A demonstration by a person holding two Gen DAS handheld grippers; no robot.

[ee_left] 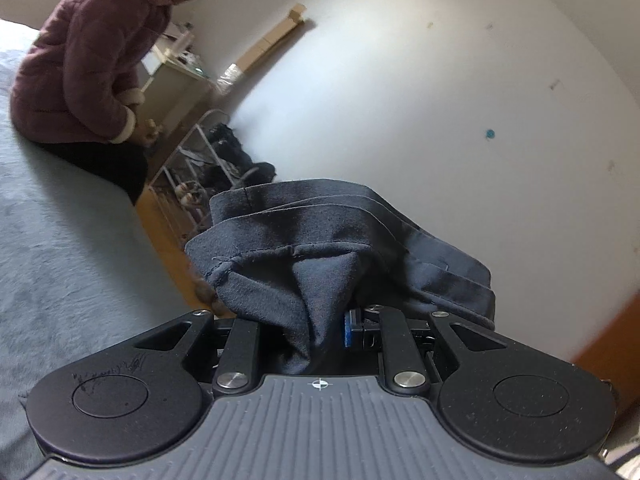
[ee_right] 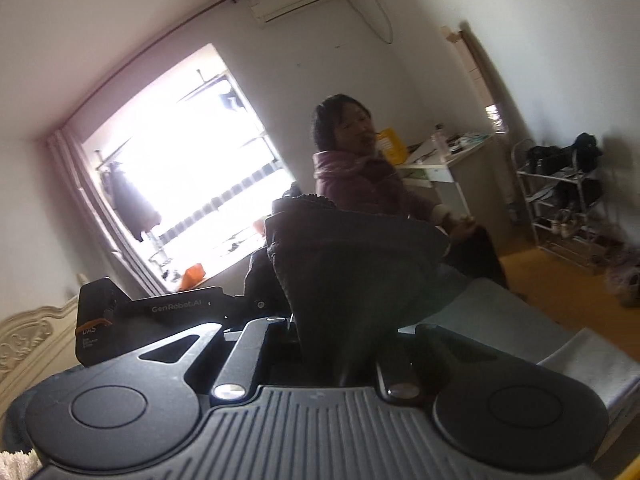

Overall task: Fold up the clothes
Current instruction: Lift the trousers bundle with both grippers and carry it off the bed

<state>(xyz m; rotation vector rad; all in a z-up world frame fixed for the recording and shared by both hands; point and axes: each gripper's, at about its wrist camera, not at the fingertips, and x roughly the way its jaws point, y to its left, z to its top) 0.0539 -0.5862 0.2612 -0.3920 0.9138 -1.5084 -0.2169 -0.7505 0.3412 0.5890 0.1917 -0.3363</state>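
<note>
A dark navy garment [ee_left: 320,240] is bunched and lifted above the grey bed [ee_left: 60,240]. My left gripper [ee_left: 316,332] is shut on a fold of it, and the cloth hides most of both fingers. In the right wrist view the same dark garment [ee_right: 360,264] rises in front of the camera, with my right gripper [ee_right: 332,344] shut on its lower edge. The left gripper's black body [ee_right: 152,316], marked GenRobot.AI, shows at the left of the right wrist view, close beside the cloth.
A person in a purple padded jacket [ee_left: 84,64] sits on the bed's far edge, also seen as a person [ee_right: 360,176] behind the garment. A metal shoe rack [ee_right: 560,208] and a white desk [ee_right: 452,168] stand by the wall. A bright window [ee_right: 188,168] is at left.
</note>
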